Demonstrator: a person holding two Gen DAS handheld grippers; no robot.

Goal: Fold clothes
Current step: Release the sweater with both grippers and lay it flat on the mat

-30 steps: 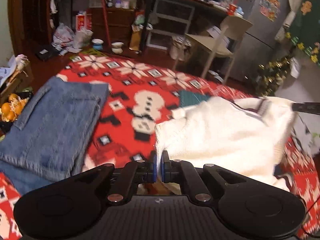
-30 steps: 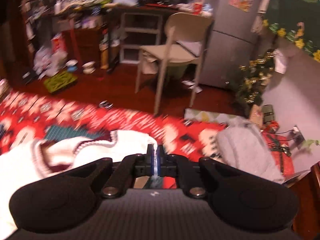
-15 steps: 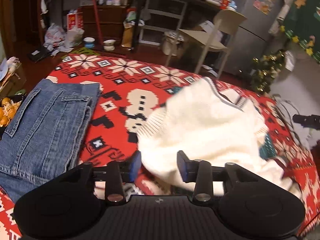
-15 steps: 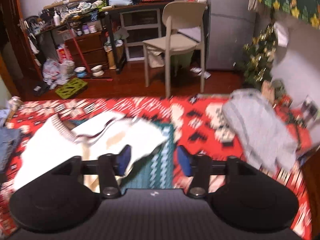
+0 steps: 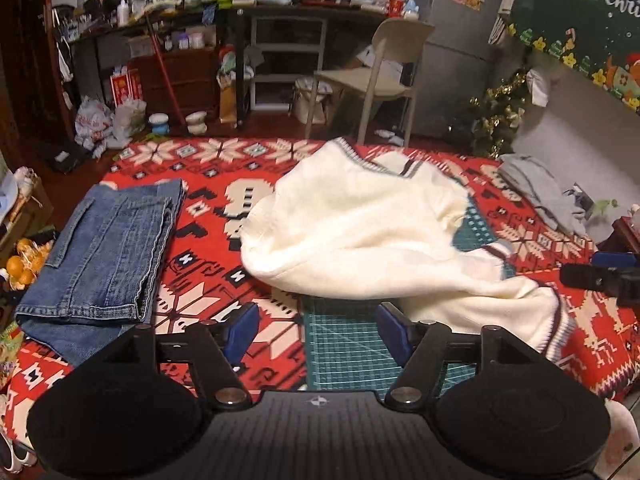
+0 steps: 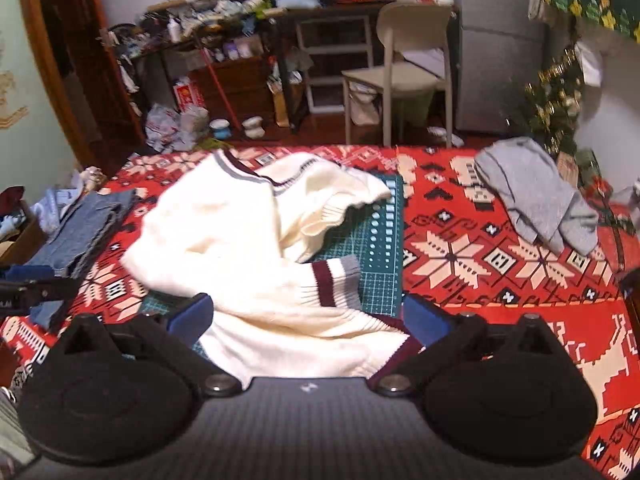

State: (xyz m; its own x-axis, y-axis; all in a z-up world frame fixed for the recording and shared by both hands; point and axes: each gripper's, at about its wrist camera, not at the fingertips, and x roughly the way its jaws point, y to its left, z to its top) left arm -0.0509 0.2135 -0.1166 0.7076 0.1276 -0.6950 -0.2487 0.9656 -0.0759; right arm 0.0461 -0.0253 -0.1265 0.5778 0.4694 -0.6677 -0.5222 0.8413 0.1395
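Note:
A cream knit sweater with maroon and grey trim lies crumpled over a green cutting mat on the red patterned cloth. My left gripper hangs just in front of its near edge, jaws opening, with only mat showing between the blue pads. In the right wrist view the sweater spreads ahead, a striped cuff on top. My right gripper is opening wide over the near hem, and its pads stand clear of the knit. The right gripper's tip shows at the left view's right edge.
Folded blue jeans lie on the cloth's left side and a grey garment at the far right. Beyond the cloth stand a beige chair, cluttered shelves and a small tinsel tree. Oranges sit at the left edge.
Both grippers were shut on the sweater and have let go and opened. The sweater has dropped onto the mat. Both hands have drawn back from it.

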